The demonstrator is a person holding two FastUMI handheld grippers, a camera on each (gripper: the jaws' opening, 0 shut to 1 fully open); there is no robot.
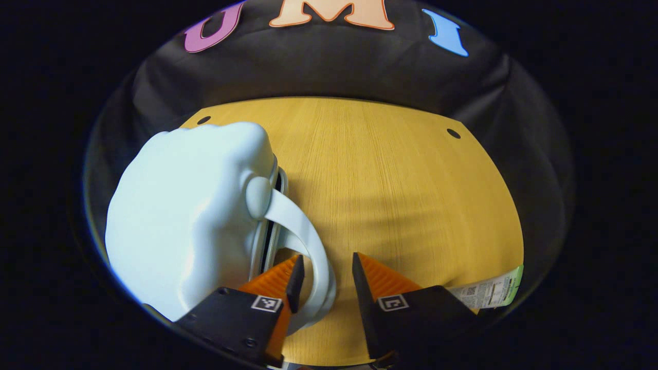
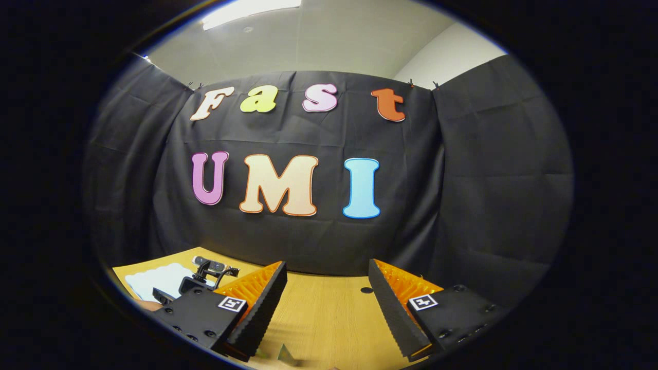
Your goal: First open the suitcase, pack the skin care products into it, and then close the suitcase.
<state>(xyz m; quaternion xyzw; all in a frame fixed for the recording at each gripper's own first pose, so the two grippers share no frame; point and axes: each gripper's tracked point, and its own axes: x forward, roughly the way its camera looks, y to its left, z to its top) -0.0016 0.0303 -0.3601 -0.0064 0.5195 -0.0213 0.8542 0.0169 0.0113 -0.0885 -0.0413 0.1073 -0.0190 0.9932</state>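
In the left gripper view, the pale blue suitcase (image 1: 185,216) lies on the wooden bench (image 1: 401,195), filling the left part of the scene. It is a small, rounded hard-shell case, and its seam faces right, showing a narrow dark gap along the edge. A curved handle strap (image 1: 303,236) of the same pale blue springs from a round boss on the seam side and loops down toward the bottom of the picture. The left tongs (image 1: 327,275) are spread, with a clear gap between the two fingers. The strap's lower bend passes into that gap, lying close against the left finger (image 1: 275,280); the right finger (image 1: 383,280) stands apart from it, over bare wood. Whether the left finger actually touches the strap cannot be told. A printed label or packet (image 1: 491,292) lies at the bench's edge, low on the right, just beyond the right finger.

In the right gripper view, the right tongs (image 2: 327,303) are spread wide and hold nothing; they are raised, pointing toward the booth's black cloth wall, with the bench (image 2: 329,313) below them. Far to the lower left, the suitcase (image 2: 157,277) shows as a pale patch on the bench, well apart from these tongs. Just beside it sits the other gripper (image 2: 205,275), its dark body and camera mount partly hidden behind the near left finger.
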